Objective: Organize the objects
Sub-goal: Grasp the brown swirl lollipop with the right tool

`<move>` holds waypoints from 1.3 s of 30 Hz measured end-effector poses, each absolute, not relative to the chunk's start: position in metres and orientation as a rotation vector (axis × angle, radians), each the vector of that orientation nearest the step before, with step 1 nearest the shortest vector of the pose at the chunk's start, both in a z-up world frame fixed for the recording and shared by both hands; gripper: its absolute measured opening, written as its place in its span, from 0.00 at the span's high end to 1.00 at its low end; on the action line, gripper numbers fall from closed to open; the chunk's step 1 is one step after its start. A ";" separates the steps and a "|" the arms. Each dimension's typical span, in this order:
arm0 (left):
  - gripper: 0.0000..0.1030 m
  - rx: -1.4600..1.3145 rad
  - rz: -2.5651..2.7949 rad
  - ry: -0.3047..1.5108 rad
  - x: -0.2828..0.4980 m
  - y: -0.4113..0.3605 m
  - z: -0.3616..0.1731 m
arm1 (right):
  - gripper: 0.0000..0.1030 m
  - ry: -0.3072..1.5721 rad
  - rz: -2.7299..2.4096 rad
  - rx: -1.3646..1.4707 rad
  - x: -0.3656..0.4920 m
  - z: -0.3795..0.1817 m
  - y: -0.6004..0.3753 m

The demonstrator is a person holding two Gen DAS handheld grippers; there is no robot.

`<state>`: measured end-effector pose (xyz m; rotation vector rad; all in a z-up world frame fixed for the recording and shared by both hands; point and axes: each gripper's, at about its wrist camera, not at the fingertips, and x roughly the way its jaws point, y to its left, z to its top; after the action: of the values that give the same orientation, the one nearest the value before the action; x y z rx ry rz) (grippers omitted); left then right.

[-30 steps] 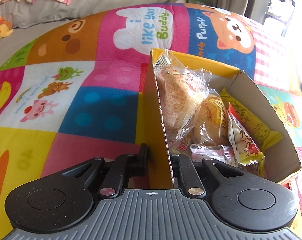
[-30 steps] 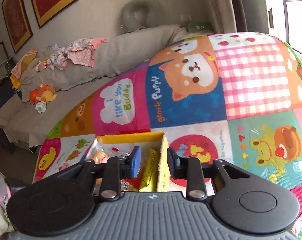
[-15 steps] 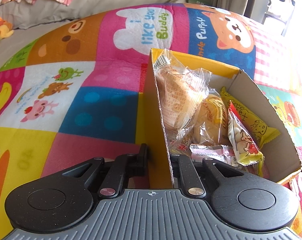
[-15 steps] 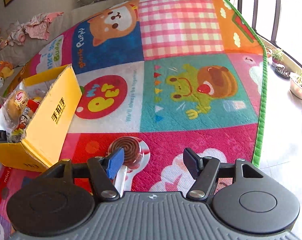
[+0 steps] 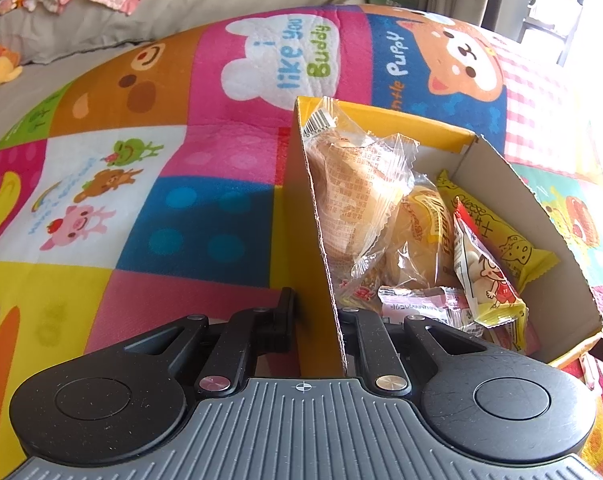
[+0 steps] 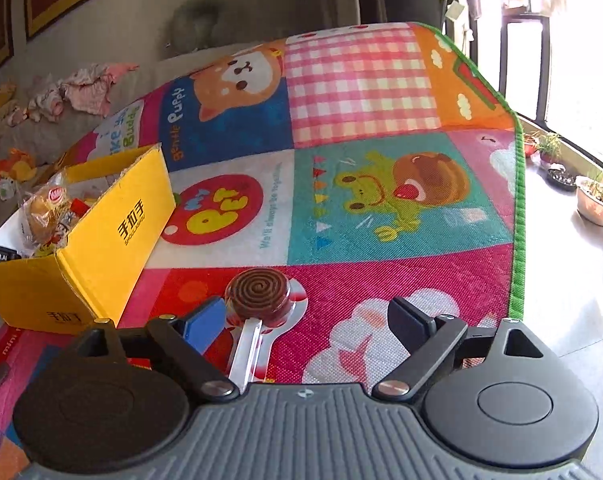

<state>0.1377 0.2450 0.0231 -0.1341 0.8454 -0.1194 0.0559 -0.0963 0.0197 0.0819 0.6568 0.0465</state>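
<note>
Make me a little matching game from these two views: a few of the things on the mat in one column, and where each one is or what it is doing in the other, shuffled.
Things:
1. spiral lollipop
2. yellow cardboard box
3. left gripper
4. right gripper

Place or state:
A. shut on a wall of the box
B. lying on the mat, just ahead of the jaws as they open
C. holding wrapped snacks
D. jaws opening, nothing between the pads

Pairs: 1-B, 2-C, 3-A, 4-D
</note>
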 end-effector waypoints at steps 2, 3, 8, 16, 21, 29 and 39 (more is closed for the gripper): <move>0.87 -0.133 -0.119 0.845 0.137 0.245 0.023 | 0.14 0.688 0.079 0.047 0.064 0.018 -0.091; 0.87 -0.133 -0.119 0.845 0.137 0.245 0.023 | 0.14 0.699 0.096 0.031 0.068 0.017 -0.088; 0.87 -0.131 -0.119 0.848 0.138 0.245 0.023 | 0.14 0.742 0.161 0.009 0.085 0.011 -0.078; 0.87 -0.141 -0.115 0.846 0.137 0.245 0.023 | 0.52 0.714 0.174 -0.063 0.084 0.013 -0.065; 0.87 -0.136 -0.119 0.845 0.137 0.245 0.023 | 0.57 0.732 0.161 -0.036 0.077 0.018 -0.071; 0.87 -0.119 -0.119 0.856 0.138 0.244 0.024 | 0.57 0.751 0.158 -0.012 0.044 0.042 -0.079; 0.87 -0.123 -0.118 0.858 0.138 0.244 0.024 | 0.57 0.745 0.256 -0.037 -0.015 0.085 -0.053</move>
<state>0.1383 0.2436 0.0245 -0.1230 0.8578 -0.1181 -0.0147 -0.0532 0.0849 -0.0366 0.7451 0.2563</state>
